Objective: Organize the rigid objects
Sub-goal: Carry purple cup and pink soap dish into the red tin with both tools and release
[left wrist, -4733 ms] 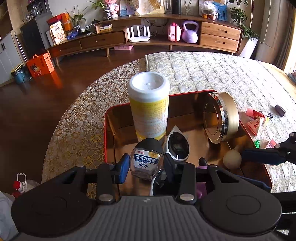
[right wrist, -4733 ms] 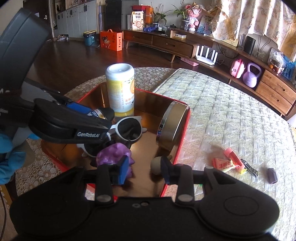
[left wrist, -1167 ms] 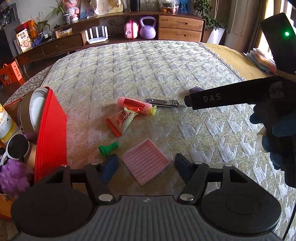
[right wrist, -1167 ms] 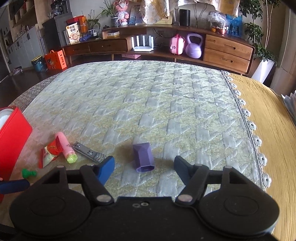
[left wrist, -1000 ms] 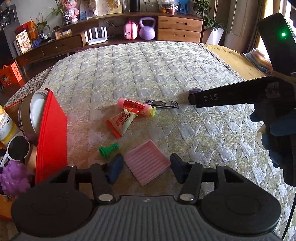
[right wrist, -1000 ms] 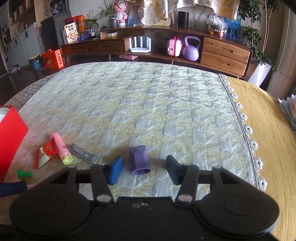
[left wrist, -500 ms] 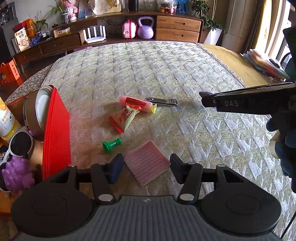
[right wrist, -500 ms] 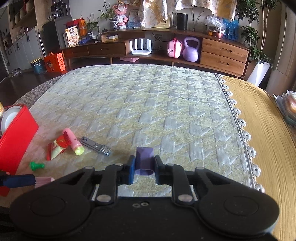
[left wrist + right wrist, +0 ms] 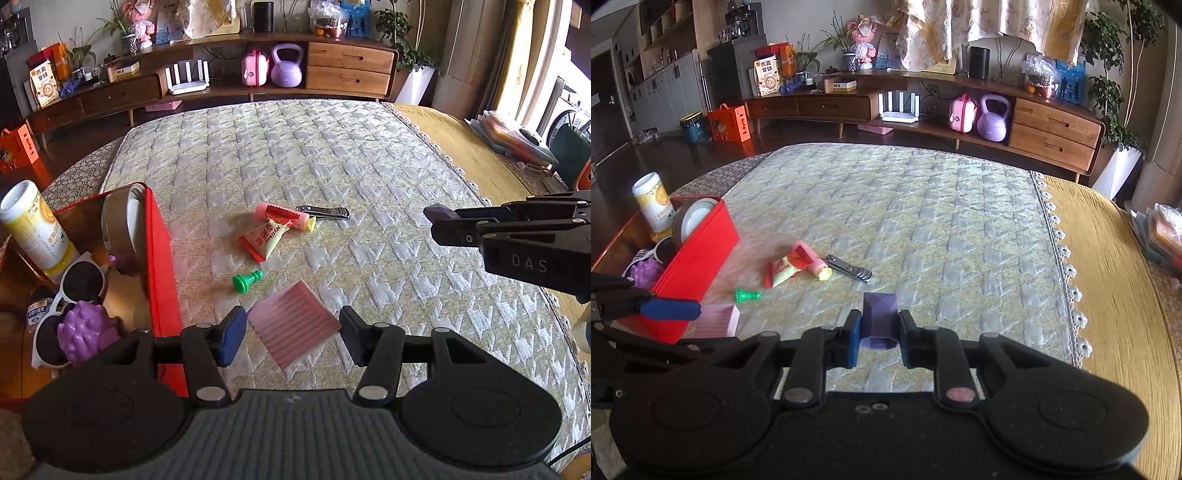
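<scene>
On a quilted table, the right gripper (image 9: 878, 339) pinches a small purple block (image 9: 878, 320) between its fingers, raised above the cloth. The left gripper (image 9: 291, 334) is spread wide around a pink ribbed square (image 9: 293, 324) (blurred, so contact is unclear). Nearby lie a green pawn (image 9: 246, 281), a snack packet (image 9: 263, 239) and nail clippers (image 9: 325, 212), beside a red tray (image 9: 162, 266).

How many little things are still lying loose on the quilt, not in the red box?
5: pink ribbed square between the left fingers, green pawn, snack packet, pink tube, nail clipper. A sixth, the purple block, is held.
</scene>
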Available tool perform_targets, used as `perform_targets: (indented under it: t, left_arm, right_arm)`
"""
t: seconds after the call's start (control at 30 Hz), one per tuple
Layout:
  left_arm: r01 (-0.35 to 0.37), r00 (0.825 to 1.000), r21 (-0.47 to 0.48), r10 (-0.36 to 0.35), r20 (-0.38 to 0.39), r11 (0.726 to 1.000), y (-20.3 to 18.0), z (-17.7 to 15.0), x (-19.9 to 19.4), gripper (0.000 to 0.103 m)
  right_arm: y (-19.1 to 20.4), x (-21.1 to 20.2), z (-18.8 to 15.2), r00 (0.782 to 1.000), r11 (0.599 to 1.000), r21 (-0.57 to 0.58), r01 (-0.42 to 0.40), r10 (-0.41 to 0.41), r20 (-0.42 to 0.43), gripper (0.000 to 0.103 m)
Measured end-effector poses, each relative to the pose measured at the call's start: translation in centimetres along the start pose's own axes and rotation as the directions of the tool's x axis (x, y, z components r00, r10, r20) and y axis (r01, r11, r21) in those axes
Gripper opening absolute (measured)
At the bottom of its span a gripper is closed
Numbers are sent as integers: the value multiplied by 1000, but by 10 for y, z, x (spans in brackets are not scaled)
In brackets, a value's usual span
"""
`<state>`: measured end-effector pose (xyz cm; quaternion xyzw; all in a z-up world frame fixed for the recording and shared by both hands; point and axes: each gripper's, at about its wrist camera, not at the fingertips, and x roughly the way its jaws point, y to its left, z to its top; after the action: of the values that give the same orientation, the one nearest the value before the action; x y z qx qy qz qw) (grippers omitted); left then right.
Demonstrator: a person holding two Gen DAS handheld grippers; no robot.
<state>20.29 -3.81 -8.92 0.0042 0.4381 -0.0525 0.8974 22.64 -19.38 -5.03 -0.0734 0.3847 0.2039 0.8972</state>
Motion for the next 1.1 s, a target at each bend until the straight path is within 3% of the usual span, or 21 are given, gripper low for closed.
perform_targets:
  t: [0.7,1.1]
  left_arm:
    - [-47,996,7,47,82,999,80,-4,-107,55]
    - [-92,994,19,91,57,996,137,-7,-101,55]
  right_arm:
    - [91,-76,13,995,995,-79,-66,71,71,20]
    - [144,-61,24,988,981,-150,-127,138,66,20]
